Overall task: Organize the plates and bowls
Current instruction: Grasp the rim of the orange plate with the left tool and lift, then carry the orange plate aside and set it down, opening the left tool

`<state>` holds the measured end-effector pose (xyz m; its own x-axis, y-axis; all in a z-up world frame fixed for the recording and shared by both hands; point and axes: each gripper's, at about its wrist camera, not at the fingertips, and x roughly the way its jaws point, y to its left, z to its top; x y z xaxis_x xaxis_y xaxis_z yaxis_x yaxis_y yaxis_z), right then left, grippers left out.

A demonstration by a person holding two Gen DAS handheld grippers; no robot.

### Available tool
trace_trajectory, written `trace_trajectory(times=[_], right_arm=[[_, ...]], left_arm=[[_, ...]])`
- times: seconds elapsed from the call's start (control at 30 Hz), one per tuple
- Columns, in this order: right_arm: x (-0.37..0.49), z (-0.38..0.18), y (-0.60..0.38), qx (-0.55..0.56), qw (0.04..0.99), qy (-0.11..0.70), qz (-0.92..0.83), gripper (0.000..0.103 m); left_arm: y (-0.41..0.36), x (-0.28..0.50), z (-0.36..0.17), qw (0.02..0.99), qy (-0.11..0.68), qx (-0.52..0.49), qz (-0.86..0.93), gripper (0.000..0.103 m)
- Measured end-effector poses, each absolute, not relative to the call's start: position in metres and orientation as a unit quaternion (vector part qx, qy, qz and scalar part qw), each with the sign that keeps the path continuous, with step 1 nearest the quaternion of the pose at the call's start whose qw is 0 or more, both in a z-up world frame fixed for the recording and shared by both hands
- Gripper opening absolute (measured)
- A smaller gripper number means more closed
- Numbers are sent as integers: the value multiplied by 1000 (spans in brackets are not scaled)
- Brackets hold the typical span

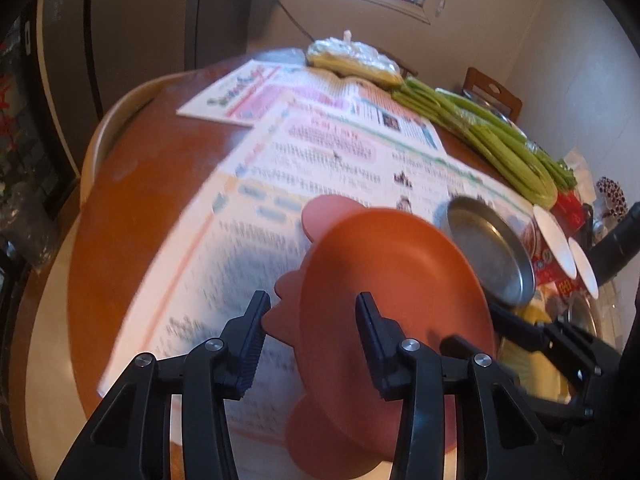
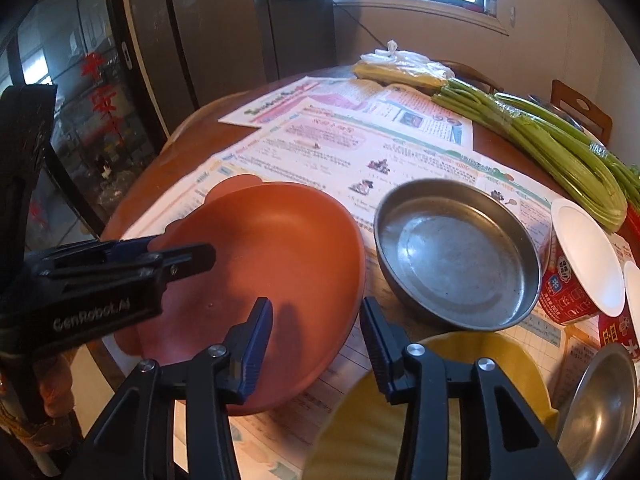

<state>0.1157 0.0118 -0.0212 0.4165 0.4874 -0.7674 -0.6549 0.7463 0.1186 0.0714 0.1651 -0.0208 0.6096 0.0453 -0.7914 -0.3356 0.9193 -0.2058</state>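
newspaper print (image 1: 248,256): motion-blurred in the left wrist view, unreadable.
yellow bowl (image 2: 404,412): near side cut off by bottom edge; part behind the right tool (image 2: 316,344).
orange plate (image 1: 392,300): lower rim behind the left tool (image 1: 312,336).
small steel dish (image 2: 600,404): cropped at lens edge.
red cups (image 2: 568,288): mostly covered by white lids.

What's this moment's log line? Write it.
left gripper: grips plate rim | right gripper: grips plate rim | plate: tilted | bowl: untouched
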Motion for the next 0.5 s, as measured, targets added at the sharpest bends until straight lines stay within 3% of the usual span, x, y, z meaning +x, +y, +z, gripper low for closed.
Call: trace_trajectory(times=[0.5], right_arm=[[126, -24, 20, -42, 834, 436, 337, 46]], left_arm=[[188, 140, -31, 880, 441, -147, 100, 46]])
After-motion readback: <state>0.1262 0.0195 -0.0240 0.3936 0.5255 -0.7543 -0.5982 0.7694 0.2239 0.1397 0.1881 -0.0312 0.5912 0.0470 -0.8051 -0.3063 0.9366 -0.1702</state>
